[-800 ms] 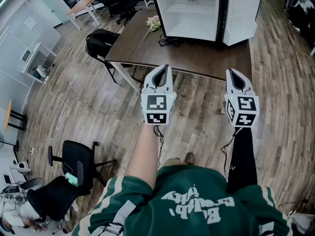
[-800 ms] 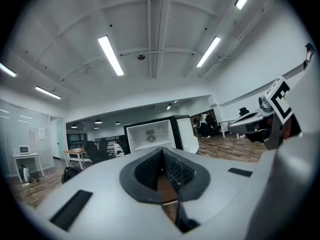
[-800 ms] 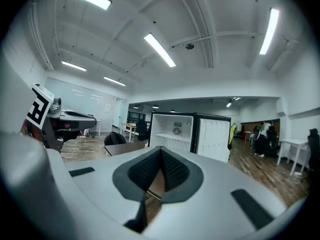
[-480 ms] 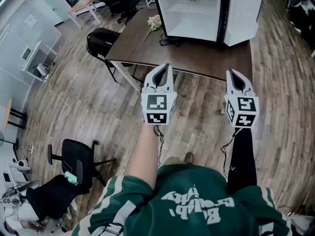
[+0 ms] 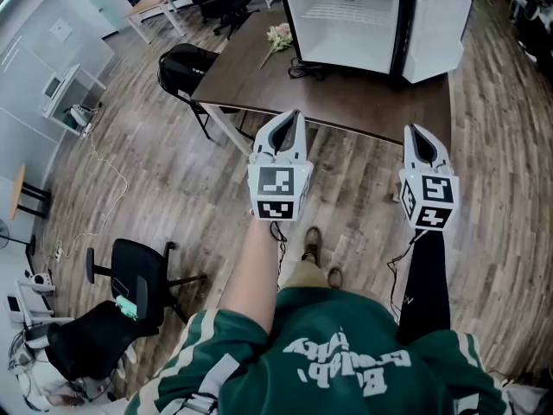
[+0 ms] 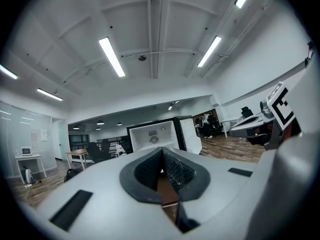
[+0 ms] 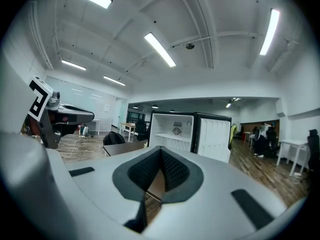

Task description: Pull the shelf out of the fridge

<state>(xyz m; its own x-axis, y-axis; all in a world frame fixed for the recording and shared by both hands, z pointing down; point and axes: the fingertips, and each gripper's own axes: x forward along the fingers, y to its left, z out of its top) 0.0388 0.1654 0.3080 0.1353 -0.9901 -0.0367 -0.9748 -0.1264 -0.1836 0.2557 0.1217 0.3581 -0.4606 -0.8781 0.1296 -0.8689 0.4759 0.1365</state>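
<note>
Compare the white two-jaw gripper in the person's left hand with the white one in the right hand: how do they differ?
The left gripper rides on a bare forearm; the right gripper on a black sleeve. The left gripper's marker cube faces the camera squarely; the right gripper's is turned corner-on. Both are shut, empty, and point towards the open white fridge.

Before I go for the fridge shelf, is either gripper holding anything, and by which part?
Nothing is held. The left gripper and the right gripper both have their jaws together with nothing between them, well short of the fridge.
</note>
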